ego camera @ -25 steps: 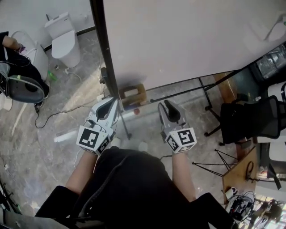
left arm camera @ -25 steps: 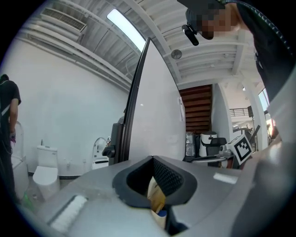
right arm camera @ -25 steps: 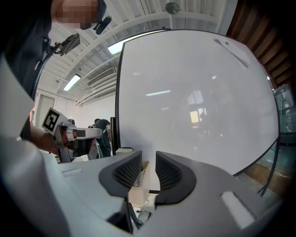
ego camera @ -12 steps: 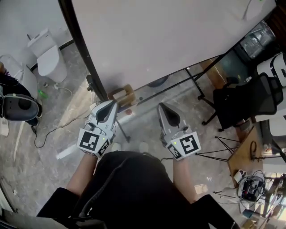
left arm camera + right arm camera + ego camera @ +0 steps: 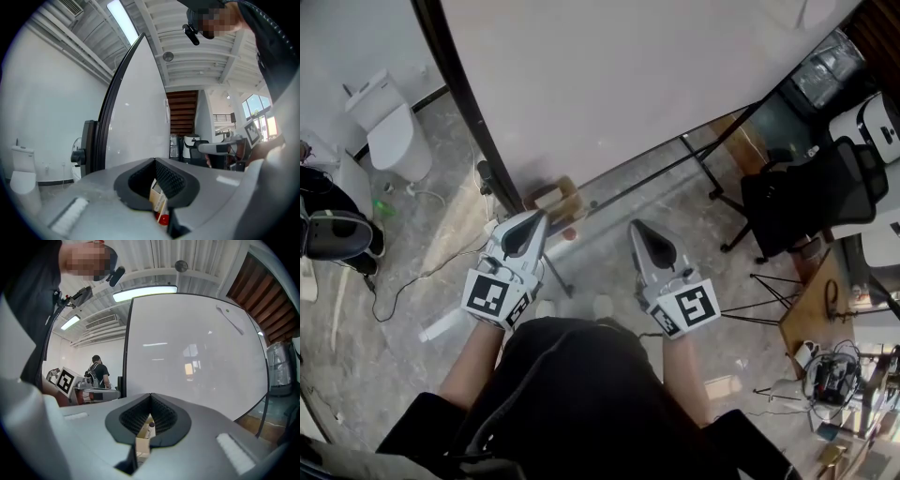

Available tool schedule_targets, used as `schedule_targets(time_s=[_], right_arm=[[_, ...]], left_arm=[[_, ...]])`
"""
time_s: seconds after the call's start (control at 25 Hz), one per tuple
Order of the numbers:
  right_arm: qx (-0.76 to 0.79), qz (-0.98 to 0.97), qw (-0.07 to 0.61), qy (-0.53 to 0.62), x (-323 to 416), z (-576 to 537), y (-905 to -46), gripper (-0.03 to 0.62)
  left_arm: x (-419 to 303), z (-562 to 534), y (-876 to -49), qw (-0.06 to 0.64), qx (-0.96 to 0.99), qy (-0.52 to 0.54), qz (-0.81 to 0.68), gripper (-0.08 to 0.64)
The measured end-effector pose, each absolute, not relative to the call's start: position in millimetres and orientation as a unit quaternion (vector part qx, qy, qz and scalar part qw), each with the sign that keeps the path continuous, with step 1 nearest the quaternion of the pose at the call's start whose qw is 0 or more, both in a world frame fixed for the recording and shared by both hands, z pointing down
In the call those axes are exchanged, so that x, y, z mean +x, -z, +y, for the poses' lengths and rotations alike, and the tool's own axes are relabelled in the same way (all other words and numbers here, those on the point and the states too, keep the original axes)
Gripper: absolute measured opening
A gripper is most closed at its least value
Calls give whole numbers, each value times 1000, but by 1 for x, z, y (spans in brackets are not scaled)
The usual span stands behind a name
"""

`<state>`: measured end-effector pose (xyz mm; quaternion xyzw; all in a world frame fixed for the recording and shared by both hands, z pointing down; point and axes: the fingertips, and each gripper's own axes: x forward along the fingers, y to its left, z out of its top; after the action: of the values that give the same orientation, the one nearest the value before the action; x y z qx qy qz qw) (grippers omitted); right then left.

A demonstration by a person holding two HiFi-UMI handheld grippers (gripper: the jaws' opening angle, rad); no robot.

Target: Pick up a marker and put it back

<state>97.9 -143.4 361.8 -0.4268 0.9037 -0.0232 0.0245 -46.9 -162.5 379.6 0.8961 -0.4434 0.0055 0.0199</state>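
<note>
Since a second ago: the right tongs [image 5: 639, 228] have gone from half apart to fully together. My head has swung, so the whiteboard [image 5: 628, 84] edge and the toilet [image 5: 389, 131] sit further left in the head view. Both tongs hold much the same place in front of me.
Marker: a dark-capped marker [image 5: 149, 429] stands in a wooden holder [image 5: 139, 439] at the foot of the whiteboard, ahead of the tongs and untouched. A red cap [image 5: 162, 218] shows low in the same holder.
Right tongs: jaws pressed together with nothing gripped; the marker shows only beyond them, through the slot under the tips.
Left tongs [image 5: 532, 218]: jaws also meet at the tip, and they are empty.
Step in hand: I judge this is the approach before the pick, as no marker is lifted yet.
Next move: it calls for parting the right tongs again and carrying them forward and down to the holder. They should then close across the marker's barrel rather than its cap. The holder looks narrow, so its neighbour could get nudged.
Head view only: it gives the layout, with the holder lying between the two tongs at the board's foot and an office chair [image 5: 797, 197] off to my right. The marker itself is too small to make out there.
Gripper views only: these show the caps in the holder and how the jaws stand. The right gripper view also shows a person [image 5: 97, 373] standing far off.
</note>
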Motion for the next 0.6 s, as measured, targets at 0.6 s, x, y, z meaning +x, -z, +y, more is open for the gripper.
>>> schedule_targets(time_s=[0.6], right_arm=[[-428,903,23,32,88,-155,-369,9]], left_arm=[[-59,-170,-384,24,894,-7,-447,6]])
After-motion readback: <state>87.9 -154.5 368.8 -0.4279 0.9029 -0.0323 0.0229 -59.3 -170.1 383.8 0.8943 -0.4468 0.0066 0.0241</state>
